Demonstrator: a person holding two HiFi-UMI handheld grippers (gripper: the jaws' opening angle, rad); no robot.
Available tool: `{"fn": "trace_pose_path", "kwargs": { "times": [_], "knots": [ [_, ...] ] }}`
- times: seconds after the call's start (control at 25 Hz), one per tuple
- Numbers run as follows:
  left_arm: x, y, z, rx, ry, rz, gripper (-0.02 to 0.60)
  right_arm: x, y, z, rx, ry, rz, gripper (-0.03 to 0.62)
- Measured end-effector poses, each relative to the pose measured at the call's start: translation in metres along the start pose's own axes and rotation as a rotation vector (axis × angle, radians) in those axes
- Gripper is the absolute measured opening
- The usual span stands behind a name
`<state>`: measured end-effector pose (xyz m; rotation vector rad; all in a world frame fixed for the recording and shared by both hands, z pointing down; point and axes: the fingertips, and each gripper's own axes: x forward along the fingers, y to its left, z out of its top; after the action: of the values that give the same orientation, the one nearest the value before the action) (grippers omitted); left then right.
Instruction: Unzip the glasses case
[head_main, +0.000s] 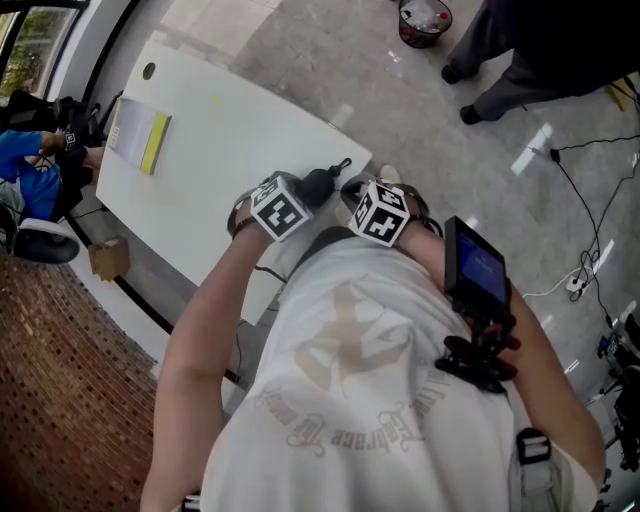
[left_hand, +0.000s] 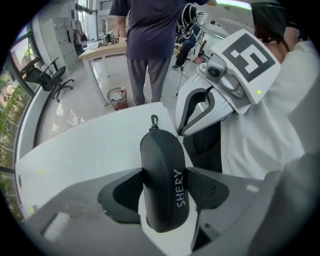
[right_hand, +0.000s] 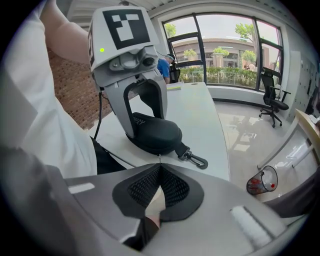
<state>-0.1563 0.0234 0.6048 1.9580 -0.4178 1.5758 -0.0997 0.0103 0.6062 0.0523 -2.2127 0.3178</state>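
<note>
Ok, status: the case (left_hand: 162, 165) lies flat on the white table (head_main: 220, 150), at the corner nearest the person, between the two grippers. It is black and zipped, with "SHERY" printed along the top.

The left gripper (left_hand: 165, 186) points steeply down and straddles the case about mid-length. Both pads (left_hand: 125, 192) press on its long sides, so the jaws are clamped on the case and it sits square between them.

The clip (right_hand: 197, 160) hangs off a short strap at the case's far end, rests on the table and points away from the person.

The right gripper (right_hand: 160, 172) sits just beside the case's near end, angled down. Its jaws are together, tips meeting, with no gap at the front. A thin sliver runs from the case's edge to the tips. It could be the zip pull, but it is too small to tell, and I cannot confirm a grip on it.

In the head view both marker cubes sit side by side just above the person's chest, with the case dark between them.

Elsewhere:
- A notepad (head_main: 140, 135) with a yellow strip is at the table's far left, well apart from the case.
- A bin (head_main: 425, 20) stands on the floor beyond the table, with a second person (head_main: 540, 50) standing near it.
- A small screen (head_main: 477, 268) is mounted on the wearer's chest.
</note>
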Motion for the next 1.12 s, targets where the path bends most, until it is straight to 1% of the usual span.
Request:
{"fn": "trace_pose_path", "kwargs": {
  "times": [0.32,0.56,1.12],
  "knots": [
    [0.004,0.003,0.003,0.036,0.037,-0.003,0.288,-0.001,-0.015,-0.002,-0.004,-0.004,-0.002,0.005],
    [0.01,-0.002,0.0,0.101,0.065,0.008,0.288,-0.001,-0.02,-0.004,-0.006,-0.005,-0.012,0.005],
    [0.006,-0.002,-0.008,0.12,0.077,0.029,0.288,0.001,-0.017,0.001,-0.049,-0.003,0.012,0.005]
  ]
}}
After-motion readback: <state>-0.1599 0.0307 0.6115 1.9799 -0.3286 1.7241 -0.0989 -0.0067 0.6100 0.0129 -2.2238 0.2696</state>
